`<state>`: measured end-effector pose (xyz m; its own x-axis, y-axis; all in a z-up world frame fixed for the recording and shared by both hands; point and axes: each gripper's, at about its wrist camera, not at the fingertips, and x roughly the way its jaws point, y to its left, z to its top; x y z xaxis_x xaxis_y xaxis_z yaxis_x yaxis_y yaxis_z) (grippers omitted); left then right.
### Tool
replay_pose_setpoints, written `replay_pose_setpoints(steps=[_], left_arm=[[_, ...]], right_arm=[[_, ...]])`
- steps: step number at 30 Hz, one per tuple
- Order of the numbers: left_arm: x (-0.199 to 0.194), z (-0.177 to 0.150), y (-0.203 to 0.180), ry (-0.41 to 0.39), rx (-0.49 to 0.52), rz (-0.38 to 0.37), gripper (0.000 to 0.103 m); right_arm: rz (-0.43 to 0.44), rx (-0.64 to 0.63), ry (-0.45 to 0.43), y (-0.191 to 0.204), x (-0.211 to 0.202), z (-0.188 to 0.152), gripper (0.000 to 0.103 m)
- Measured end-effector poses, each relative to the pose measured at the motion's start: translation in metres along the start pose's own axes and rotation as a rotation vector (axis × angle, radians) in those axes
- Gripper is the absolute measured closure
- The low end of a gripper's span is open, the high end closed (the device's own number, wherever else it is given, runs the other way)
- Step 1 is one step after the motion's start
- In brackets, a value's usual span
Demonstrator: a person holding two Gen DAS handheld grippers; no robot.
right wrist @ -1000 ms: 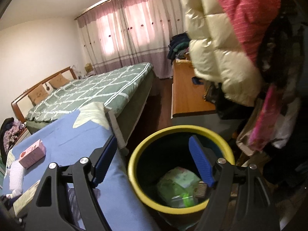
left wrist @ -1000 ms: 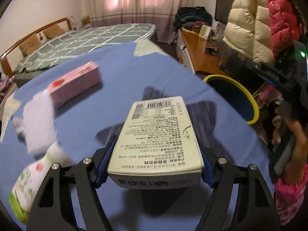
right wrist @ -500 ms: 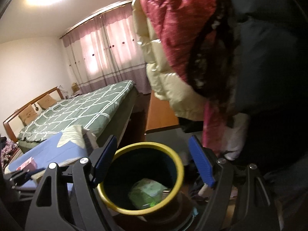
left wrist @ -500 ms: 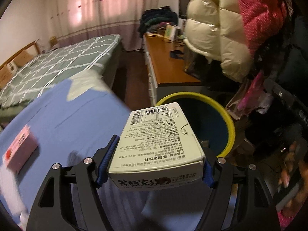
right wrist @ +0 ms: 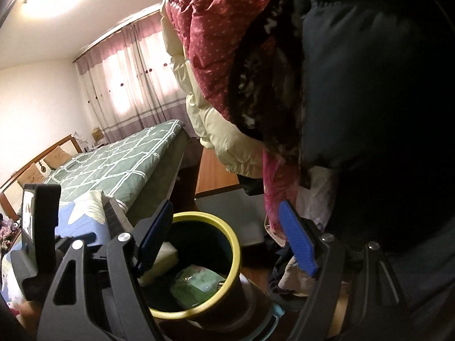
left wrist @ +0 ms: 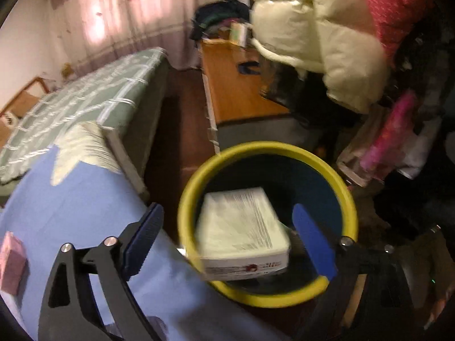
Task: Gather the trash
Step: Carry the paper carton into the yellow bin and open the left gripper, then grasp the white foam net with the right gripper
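Observation:
My left gripper [left wrist: 226, 210] hangs over the yellow-rimmed bin [left wrist: 349, 199], its jaws opening. The white printed carton [left wrist: 241, 227] is blurred between the blue pads [left wrist: 145, 236], touching neither, partly inside the bin's mouth. In the right wrist view my right gripper [right wrist: 226, 206] stands open and empty above the same bin [right wrist: 234, 244]. There the pale carton [right wrist: 166, 255] shows at the bin's left wall, above a green wrapper [right wrist: 196, 284] on the bottom. A pink box [left wrist: 10, 258] lies on the blue cover [left wrist: 71, 213] at far left.
Cream, red and dark padded jackets [left wrist: 327, 42] hang close over the bin on the right. A wooden desk [left wrist: 236, 85] stands behind the bin, with a green checked bed [left wrist: 85, 99] left of it. The left gripper's black body [right wrist: 37, 227] fills the right view's lower left.
My left gripper swung right from the blue cover to over the bin, opened and let go of the carton. My right gripper shifted right, closer to the hanging jackets.

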<state>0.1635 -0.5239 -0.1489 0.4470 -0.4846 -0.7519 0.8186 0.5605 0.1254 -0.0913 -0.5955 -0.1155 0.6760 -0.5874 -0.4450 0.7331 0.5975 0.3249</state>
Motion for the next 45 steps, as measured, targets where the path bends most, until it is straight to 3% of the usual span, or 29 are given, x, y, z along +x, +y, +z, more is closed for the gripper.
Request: replay_pose_setpoints(steps=[6,9,13,18,22,29,33,39,45], left_arm=[[-0.068,-0.021,0.052,-0.117,-0.128,0.041,0.009],[-0.116,-0.043,0.090,-0.199,-0.192,0.121,0.007],[-0.185,-0.086,0.155,-0.295,-0.309,0.262,0.005],[-0.251,-0.140,0.228,-0.363,-0.443,0.436,0.005],[-0.297,-0.194,0.292,-0.394,-0.562,0.616,0.005],[-0.323,-0.286,0.381,-0.373,-0.766,0.856,0.005],[-0.327,-0.326,0.412,-0.337,-0.883,0.926,0.005],[-0.331,-0.346,0.417,-0.310,-0.909,1.008,0.005],[-0.321,-0.341,0.409,-0.298,-0.903,1.015,0.005]], right_arm=[[0.038,-0.026,0.029,0.018,0.005,-0.007,0.030],[0.095,-0.058,0.066,0.042,0.010,-0.014,0.030],[0.158,-0.122,0.096,0.081,0.012,-0.025,0.030],[0.248,-0.216,0.117,0.142,0.007,-0.038,0.030],[0.349,-0.270,0.160,0.189,0.003,-0.048,0.030],[0.504,-0.409,0.215,0.280,-0.010,-0.072,0.030],[0.600,-0.498,0.277,0.334,-0.015,-0.090,0.030],[0.736,-0.627,0.362,0.411,-0.028,-0.122,0.030],[0.835,-0.755,0.482,0.476,-0.034,-0.154,0.030]])
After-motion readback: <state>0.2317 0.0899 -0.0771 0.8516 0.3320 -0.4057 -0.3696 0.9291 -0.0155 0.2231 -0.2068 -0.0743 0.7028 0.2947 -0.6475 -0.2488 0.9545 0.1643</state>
